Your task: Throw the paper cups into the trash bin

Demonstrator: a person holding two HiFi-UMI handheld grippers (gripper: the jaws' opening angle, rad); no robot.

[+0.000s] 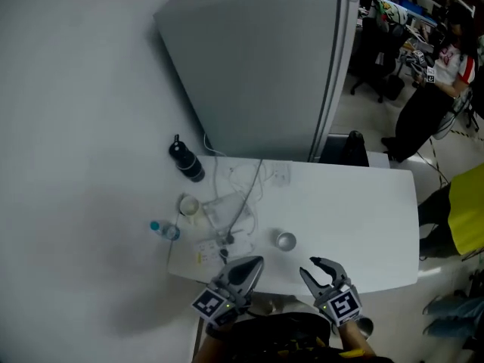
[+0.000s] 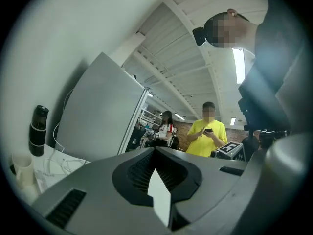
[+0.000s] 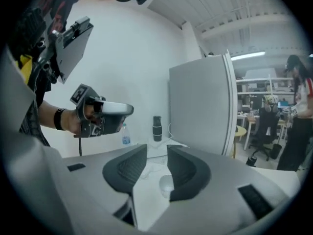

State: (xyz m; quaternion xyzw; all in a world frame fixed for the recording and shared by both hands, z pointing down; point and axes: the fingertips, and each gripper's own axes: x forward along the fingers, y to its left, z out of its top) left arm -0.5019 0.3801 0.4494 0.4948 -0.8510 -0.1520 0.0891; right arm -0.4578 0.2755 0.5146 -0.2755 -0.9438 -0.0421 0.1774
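now left gripper level, jaws closed; right gripper tilted down, jaws apart.

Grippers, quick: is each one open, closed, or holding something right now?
Left gripper: closed, nothing held.
Right gripper: open, empty; a paper cup stands ahead of its jaws.

Left gripper and right gripper hover by a paper cup on the white table.
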